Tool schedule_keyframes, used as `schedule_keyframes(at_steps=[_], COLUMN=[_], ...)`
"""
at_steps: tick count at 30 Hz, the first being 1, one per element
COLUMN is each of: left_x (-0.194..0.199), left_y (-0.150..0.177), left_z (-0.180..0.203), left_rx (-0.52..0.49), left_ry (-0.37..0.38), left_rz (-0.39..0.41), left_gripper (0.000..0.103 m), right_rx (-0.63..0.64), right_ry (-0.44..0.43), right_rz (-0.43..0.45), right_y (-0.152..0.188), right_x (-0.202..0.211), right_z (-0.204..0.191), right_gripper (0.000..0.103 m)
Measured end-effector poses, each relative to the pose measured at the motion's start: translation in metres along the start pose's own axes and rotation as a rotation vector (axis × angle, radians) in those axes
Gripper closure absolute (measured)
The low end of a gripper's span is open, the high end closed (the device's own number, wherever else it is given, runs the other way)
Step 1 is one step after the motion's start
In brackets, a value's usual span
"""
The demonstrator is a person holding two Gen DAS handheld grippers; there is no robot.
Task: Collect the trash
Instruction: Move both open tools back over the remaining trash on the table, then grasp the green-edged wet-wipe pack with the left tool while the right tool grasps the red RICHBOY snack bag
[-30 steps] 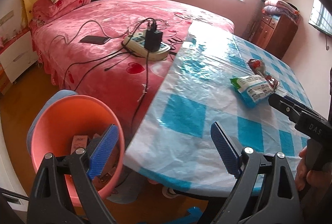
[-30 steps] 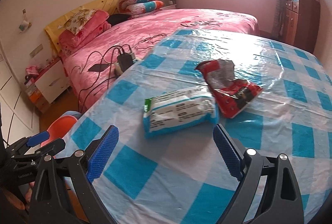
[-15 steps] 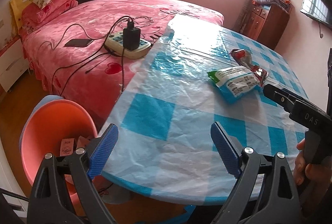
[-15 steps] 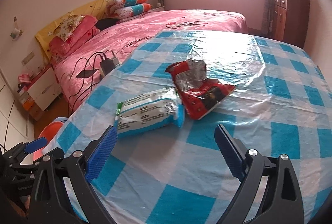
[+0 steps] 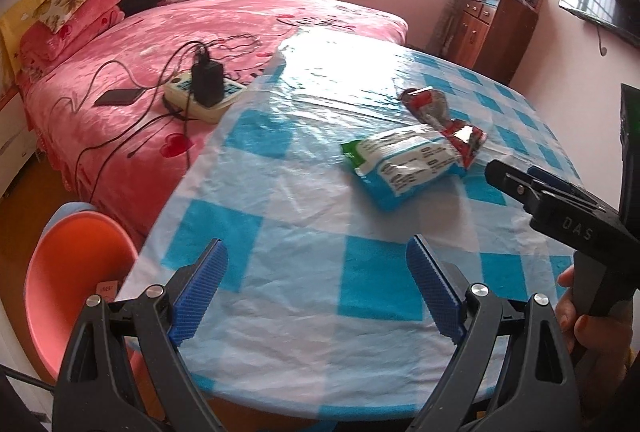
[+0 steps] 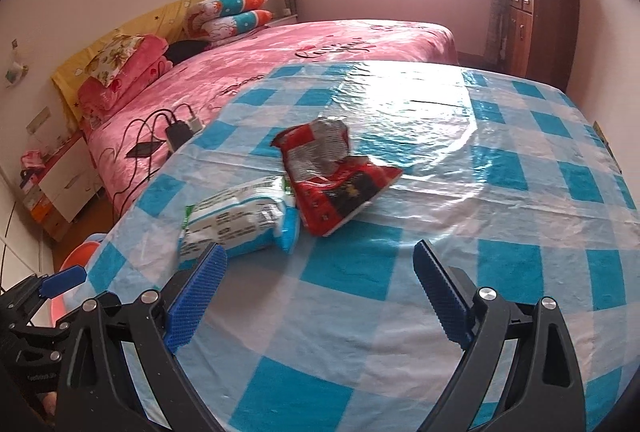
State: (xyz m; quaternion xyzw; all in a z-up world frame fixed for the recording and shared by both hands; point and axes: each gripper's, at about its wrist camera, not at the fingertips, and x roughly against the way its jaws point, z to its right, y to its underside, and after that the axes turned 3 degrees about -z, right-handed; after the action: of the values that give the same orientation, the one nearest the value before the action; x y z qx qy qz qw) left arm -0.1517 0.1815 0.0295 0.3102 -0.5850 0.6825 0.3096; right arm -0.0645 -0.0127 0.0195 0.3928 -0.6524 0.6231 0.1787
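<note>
Two pieces of trash lie side by side on the blue-checked table: a white and blue packet and a crumpled red snack bag. My left gripper hangs open over the table's near left edge, short of the packet, with nothing between its fingers. My right gripper is open too, empty, its left pad just in front of the packet. An orange bin with some scraps inside stands on the floor at the table's left.
A pink bed borders the table's left side, carrying a power strip with a charger, cables and a phone. A wooden cabinet with folded blankets stands in the far right corner. A hand holds the right gripper's handle.
Both grippers have swung rightward over the table. The bin has slid to the left edge of the left wrist view, and the trash has come nearer in both views.
</note>
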Motion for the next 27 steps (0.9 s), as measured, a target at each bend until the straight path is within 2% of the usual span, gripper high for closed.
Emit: schedule_keyframes(at_steps=[13,17,23,27], left_x=[-0.021,-0.031,-0.048,-0.067], left_y=[-0.035,-0.052,-0.070,-0.084], left_z=[0.043,0.064,0.085,0.075], left_rx=[-0.078,-0.078,-0.154,-0.171], left_ry=[0.051,0.100,0.089,0.065], left_rz=[0.003,-0.008,0.008,-0.014], left_gripper=[0.012,0.012,0.012,0.012], right_rx=[-0.135,-0.173,-0.213,-0.231], right_ry=[0.033,0.035,0.033,0.026], right_rz=[-0.016,-0.018,-0.017,-0.018], right_y=[-0.009,-0.010,-0.012,-0.012], right_x=[0.000,0.001,0.002,0.003], right_z=[0.061,0.078,0.095,0.103], right_gripper=[0.010,0.010,0.010,0.010])
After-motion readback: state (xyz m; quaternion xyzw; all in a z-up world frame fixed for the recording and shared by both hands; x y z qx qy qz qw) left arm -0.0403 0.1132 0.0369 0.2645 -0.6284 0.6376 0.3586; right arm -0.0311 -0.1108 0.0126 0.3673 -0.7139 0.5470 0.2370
